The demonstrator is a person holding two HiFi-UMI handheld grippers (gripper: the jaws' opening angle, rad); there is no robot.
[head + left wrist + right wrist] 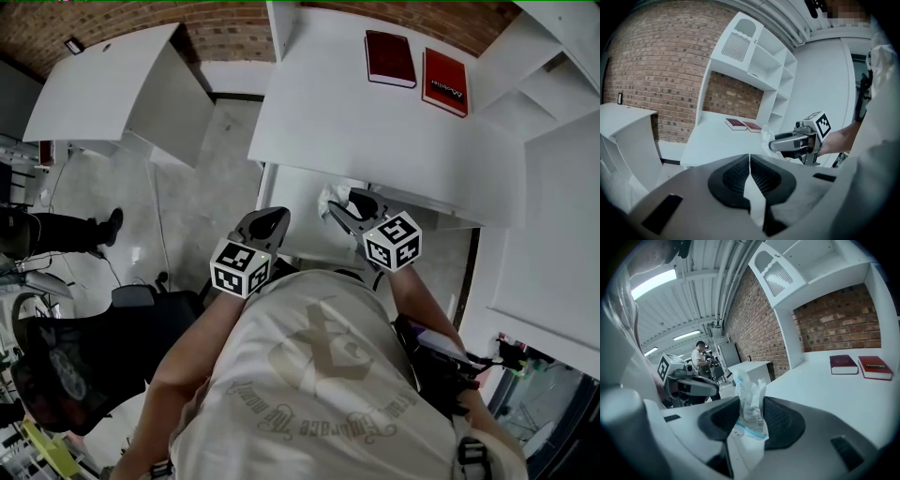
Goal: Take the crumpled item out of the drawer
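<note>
The crumpled item [749,397], a white plastic wrapper with a blue stripe, sticks up between the pads of my right gripper [751,417], which is shut on it. In the head view the right gripper [336,208] holds the crumpled item [327,198] just below the front edge of the white desk [375,131]. My left gripper [274,217] hangs beside it to the left, a little apart. The left gripper [749,164] is shut with nothing between its pads. From there I see the right gripper [777,143] with the crumpled item [766,137] at its tip. The drawer itself does not show clearly.
Two books, one dark red [390,58] and one red [444,82], lie at the back of the desk. White shelves [534,84] stand at its right. Another white desk [103,89] is at the far left, with a black chair [84,356] near my left side.
</note>
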